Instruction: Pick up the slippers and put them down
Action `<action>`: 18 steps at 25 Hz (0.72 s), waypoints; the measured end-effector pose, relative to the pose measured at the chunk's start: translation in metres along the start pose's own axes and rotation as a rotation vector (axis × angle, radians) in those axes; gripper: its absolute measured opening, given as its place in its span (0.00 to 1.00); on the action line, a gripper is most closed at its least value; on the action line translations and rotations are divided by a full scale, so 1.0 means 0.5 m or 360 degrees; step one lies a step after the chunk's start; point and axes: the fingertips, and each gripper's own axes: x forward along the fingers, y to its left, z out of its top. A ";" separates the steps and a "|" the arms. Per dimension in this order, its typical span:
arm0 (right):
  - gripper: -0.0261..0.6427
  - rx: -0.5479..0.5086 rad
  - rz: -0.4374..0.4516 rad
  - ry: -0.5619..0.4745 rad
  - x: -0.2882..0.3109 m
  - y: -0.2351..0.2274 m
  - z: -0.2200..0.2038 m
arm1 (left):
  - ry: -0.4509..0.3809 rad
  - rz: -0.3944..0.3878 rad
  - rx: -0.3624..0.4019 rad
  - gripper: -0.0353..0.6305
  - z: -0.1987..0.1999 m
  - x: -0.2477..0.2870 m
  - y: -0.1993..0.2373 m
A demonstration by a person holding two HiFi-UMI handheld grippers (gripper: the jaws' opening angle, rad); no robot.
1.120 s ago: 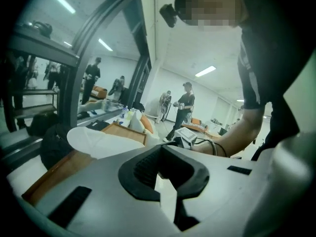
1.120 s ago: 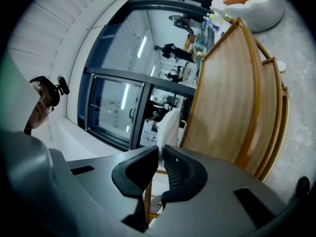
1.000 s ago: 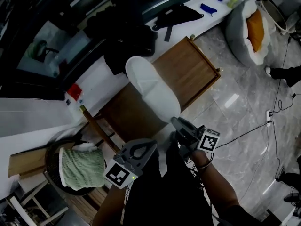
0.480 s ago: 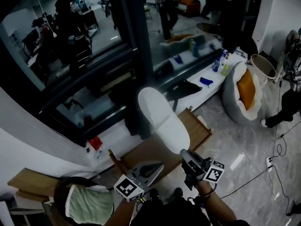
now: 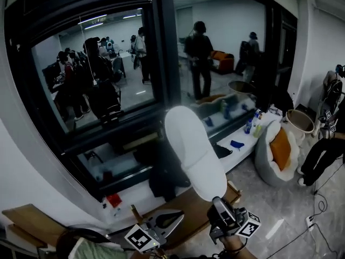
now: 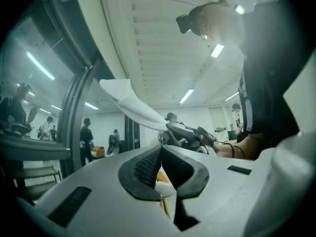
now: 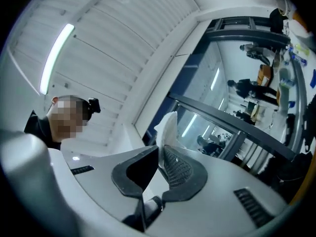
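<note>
The left gripper (image 5: 175,217) is low in the head view with its jaws closed together and nothing between them. Just beside it, the right gripper (image 5: 220,206) has its jaws clamped on the edge of a white slipper (image 5: 194,152) and nearly closed. In the right gripper view the thin white edge (image 7: 167,127) stands up from between the pads (image 7: 177,169).

The slipper is held up in the air, tilted, with its far end toward the window (image 5: 108,80), well above the wooden table (image 5: 188,204). The left gripper view shows it side-on (image 6: 131,100), with the right gripper (image 6: 190,131) at its lower end.

Beyond the table, a white ledge (image 5: 240,144) carries bottles (image 5: 250,125). A grey beanbag (image 5: 267,155) with an orange cushion (image 5: 280,147) sits on the floor to the right.
</note>
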 end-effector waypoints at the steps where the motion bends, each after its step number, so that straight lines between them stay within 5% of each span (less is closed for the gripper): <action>1: 0.11 -0.0007 0.0025 -0.0022 0.006 0.013 0.006 | -0.0009 -0.0002 0.0017 0.07 0.012 -0.002 -0.003; 9: 0.11 -0.0059 0.0118 -0.0090 0.012 0.053 0.031 | -0.0011 -0.0022 0.0113 0.07 0.066 0.006 -0.023; 18: 0.11 0.0009 0.0066 -0.0149 -0.010 0.023 0.032 | -0.0015 -0.0044 0.0048 0.07 0.048 0.014 -0.023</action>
